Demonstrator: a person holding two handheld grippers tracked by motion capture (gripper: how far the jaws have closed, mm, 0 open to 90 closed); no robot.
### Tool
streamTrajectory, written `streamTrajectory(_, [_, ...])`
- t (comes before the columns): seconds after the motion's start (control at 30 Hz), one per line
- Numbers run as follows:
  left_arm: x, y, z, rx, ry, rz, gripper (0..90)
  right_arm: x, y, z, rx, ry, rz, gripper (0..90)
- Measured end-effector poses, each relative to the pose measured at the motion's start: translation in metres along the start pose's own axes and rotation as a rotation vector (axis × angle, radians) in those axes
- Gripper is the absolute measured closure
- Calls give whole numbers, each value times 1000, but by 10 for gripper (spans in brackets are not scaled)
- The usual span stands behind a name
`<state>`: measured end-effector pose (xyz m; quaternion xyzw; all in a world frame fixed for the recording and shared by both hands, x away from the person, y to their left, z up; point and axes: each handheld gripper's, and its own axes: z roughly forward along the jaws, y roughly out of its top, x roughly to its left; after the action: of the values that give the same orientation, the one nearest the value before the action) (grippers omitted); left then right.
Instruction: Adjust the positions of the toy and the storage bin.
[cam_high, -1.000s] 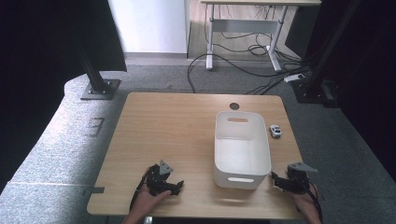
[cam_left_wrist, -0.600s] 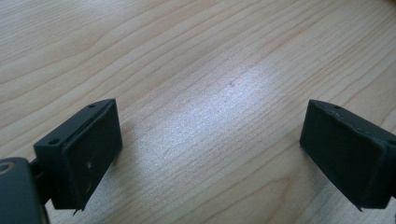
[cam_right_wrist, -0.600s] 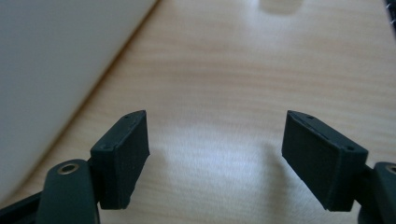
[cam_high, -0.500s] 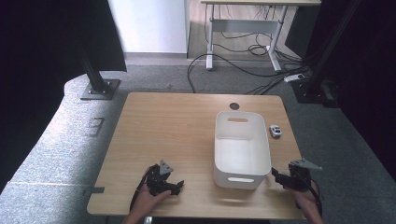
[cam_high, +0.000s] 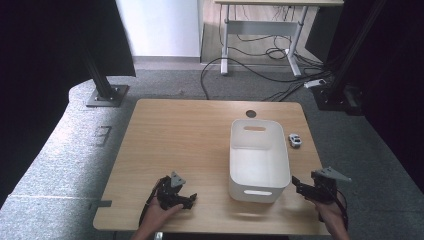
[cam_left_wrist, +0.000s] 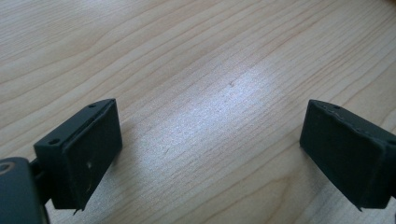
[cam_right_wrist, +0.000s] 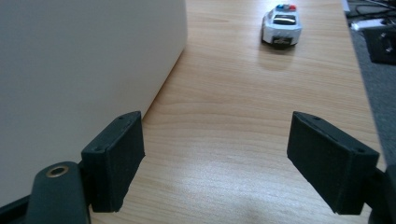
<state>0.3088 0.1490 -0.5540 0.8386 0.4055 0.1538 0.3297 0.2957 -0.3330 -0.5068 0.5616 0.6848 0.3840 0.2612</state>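
The wooden tabletop (cam_high: 190, 140) holds a big white bin (cam_high: 258, 160) that looks empty. A little toy police car (cam_right_wrist: 280, 24) sits just beside the bin, not in it, so maybe nothing has started yet. The left claw (cam_high: 189, 200) is spread wide over bare wood. The right claw (cam_right_wrist: 224, 158) is spread wide too, beside the bin wall. The car's far side is hidden

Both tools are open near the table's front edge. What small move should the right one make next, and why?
Probably ease the right tool straight forward toward the toy police car. Its jaws stand open with nothing between them, the car sits ahead on bare table, and the white bin lies close beside the tool's left jaw, so keep clear of its wall.
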Motion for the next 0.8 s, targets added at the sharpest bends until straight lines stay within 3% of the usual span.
streamTrajectory(0.37, [0, 0, 0, 0, 0, 0, 57, 6, 14, -16, -34, 12, 6, 183])
streamTrajectory(0.8, [0, 0, 0, 0, 0, -1, 57, 18, 36, -39, -119, 38, -15, 189])
